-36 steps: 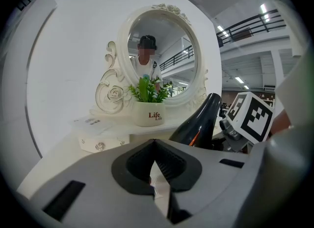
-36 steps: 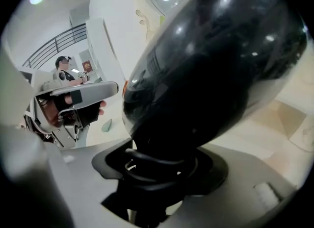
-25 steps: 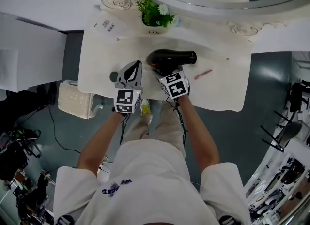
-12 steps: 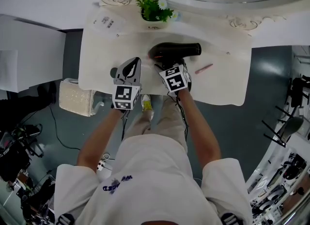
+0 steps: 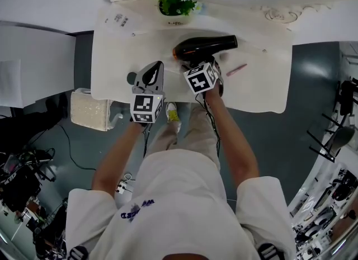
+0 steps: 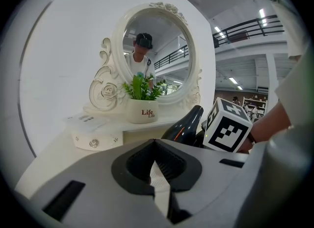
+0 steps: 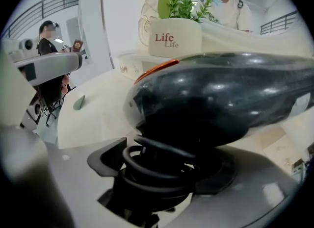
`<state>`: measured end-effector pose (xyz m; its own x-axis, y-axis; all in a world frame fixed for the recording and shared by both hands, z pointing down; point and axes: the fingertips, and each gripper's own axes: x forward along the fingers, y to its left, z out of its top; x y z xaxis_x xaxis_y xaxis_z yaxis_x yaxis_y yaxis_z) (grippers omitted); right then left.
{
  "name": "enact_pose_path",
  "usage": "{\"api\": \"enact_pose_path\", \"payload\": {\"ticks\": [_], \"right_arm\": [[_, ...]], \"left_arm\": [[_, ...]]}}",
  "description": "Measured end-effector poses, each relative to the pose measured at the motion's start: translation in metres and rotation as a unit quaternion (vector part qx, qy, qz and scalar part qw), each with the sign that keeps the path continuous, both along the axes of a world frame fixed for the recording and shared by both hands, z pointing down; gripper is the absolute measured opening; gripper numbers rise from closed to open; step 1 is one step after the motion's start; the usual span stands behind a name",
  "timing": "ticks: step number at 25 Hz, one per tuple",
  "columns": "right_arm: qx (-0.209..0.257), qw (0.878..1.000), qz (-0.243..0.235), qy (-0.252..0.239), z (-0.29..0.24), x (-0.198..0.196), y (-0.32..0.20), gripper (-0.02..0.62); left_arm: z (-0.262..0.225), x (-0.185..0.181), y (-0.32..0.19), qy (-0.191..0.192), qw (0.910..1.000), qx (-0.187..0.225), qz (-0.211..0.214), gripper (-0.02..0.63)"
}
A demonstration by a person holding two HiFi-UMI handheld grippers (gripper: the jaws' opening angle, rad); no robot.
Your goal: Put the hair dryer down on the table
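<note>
White dressing table [image 5: 257, 94] holds the hair dryer [image 5: 204, 45], lying flat near its middle; the right gripper [image 5: 208, 64] has just been opening its jaws, with the handle and coiled cord between them but not squeezed; the left gripper [image 5: 152, 74] is closed on nothing; on pulling back, the cord may catch a jaw and drag the dryer toward the pink pen [image 5: 236, 70] or plant pot [image 5: 172, 8]
</note>
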<state>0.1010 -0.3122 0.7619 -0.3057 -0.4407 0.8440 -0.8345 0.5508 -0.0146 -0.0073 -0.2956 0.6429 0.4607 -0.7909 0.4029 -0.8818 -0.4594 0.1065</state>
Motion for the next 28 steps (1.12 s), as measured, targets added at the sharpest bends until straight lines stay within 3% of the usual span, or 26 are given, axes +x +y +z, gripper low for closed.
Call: {"api": "enact_pose_path", "payload": {"ticks": [12, 19, 28], "right_arm": [[0.002, 1.000, -0.020, 0.004, 0.0023, 0.0013, 0.0053, 0.403], [-0.040, 0.999, -0.008, -0.023, 0.0082, 0.0026, 0.0009, 0.436], [-0.042, 0.999, -0.011, -0.019, 0.0067, 0.0031, -0.0025, 0.457]], "left_arm": [[0.0005, 0.0044, 0.0047, 0.004, 0.9998, 0.000, -0.019, 0.009], [-0.0050, 0.0058, 0.0031, 0.017, 0.9996, 0.003, -0.024, 0.009], [-0.0036, 0.0079, 0.0039, 0.022, 0.9995, 0.000, -0.023, 0.009]]}}
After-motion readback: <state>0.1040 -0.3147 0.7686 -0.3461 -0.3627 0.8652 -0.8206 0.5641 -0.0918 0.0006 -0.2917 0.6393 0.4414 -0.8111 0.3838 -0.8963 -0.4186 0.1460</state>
